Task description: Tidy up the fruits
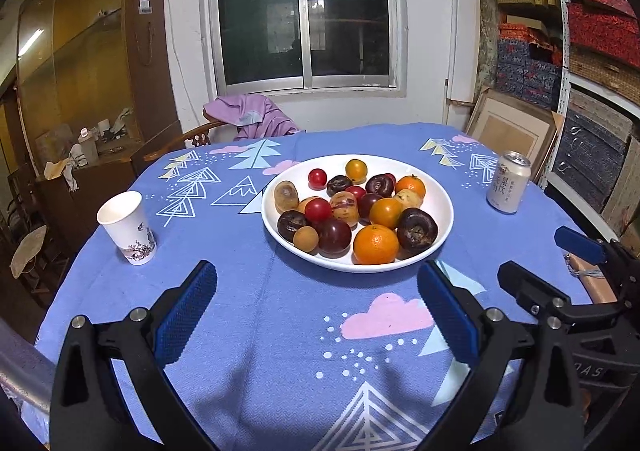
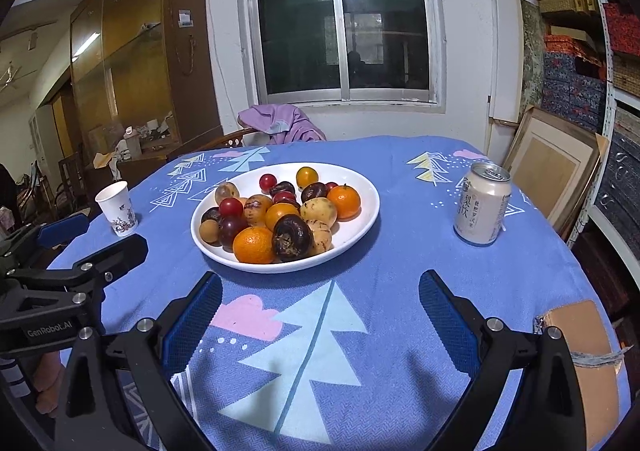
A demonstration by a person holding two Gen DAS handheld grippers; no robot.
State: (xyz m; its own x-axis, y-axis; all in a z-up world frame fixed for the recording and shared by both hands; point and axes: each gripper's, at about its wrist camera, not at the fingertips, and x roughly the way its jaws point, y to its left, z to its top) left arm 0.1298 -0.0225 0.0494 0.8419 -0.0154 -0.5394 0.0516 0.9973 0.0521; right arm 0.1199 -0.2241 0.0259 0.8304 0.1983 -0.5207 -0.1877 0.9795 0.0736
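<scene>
A round table under a blue cloth (image 1: pixel 280 323) printed with trees and pink clouds stands before a dark sliding window (image 1: pixel 302 11), with a purple garment (image 1: pixel 256 119) draped over a chair behind it. A white plate (image 1: pixel 444 211) sits near the middle of the table, heaped with fruits (image 1: pixel 356 207): oranges, red and dark plums, yellow-orange tomatoes and brownish pieces, all inside the rim. A paper cup (image 1: pixel 128 227) stands well to the left of the plate, a drink can (image 1: pixel 508 183) well to its right. The left gripper (image 1: pixel 316 291) hovers above the cloth just short of the plate, its blue pads spread wide and holding nothing. The right gripper (image 2: pixel 320 303) hangs alongside, likewise spread wide and empty.
</scene>
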